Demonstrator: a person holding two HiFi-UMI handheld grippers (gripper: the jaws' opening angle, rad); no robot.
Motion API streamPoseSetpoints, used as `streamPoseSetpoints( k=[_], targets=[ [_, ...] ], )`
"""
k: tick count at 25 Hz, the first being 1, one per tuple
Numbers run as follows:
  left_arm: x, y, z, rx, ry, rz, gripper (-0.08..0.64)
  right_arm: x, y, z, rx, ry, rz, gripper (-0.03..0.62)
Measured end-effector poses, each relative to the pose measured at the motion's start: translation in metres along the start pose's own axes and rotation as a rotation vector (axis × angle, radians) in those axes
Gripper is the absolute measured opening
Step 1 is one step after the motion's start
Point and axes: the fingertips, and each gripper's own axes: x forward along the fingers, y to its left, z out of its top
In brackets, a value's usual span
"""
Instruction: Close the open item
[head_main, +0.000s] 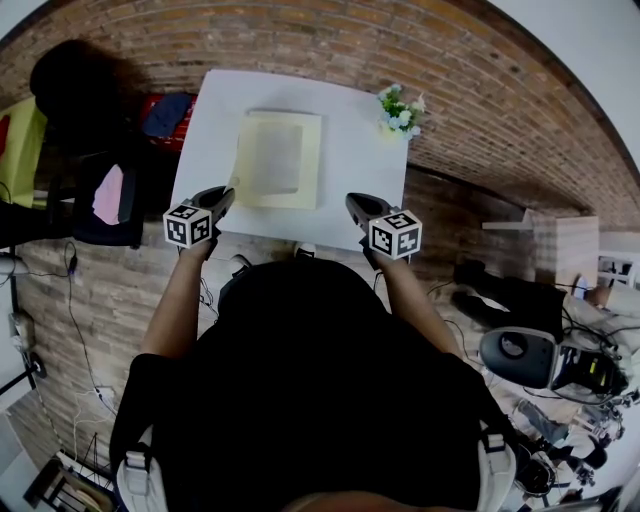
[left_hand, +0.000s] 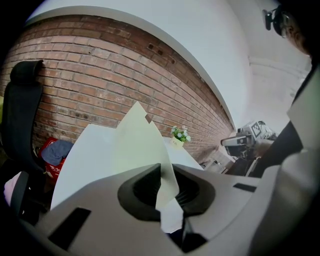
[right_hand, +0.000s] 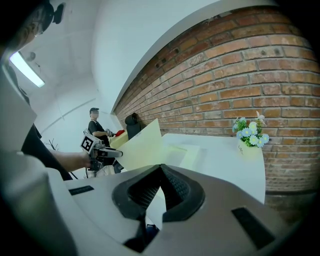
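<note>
A pale yellow folder-like case (head_main: 278, 160) lies open on the white table (head_main: 355, 140). Its cover (left_hand: 140, 145) stands raised, and my left gripper (left_hand: 167, 180) is shut on the cover's edge, the sheet running up between the pads. In the head view my left gripper (head_main: 226, 193) sits at the case's near left corner. My right gripper (head_main: 352, 203) hovers over the table's near edge, right of the case, its jaws shut on nothing (right_hand: 160, 172). The right gripper view shows the lifted cover (right_hand: 142, 145) with my left gripper (right_hand: 112, 153) at its edge.
A small pot of flowers (head_main: 400, 112) stands at the table's far right corner. A brick wall runs behind the table. A black office chair (head_main: 90, 110) and a red bag (head_main: 165, 115) are to the left. Equipment lies on the floor at right (head_main: 540, 360).
</note>
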Motion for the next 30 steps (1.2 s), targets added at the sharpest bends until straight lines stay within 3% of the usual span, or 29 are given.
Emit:
streamPoseSetpoints(
  k=[30],
  targets=[
    [0.067,-0.047,-0.009,0.025,0.083,-0.144,0.054,-0.002,-0.027,-0.008,0.021,0.027,-0.011,0.020]
  ],
)
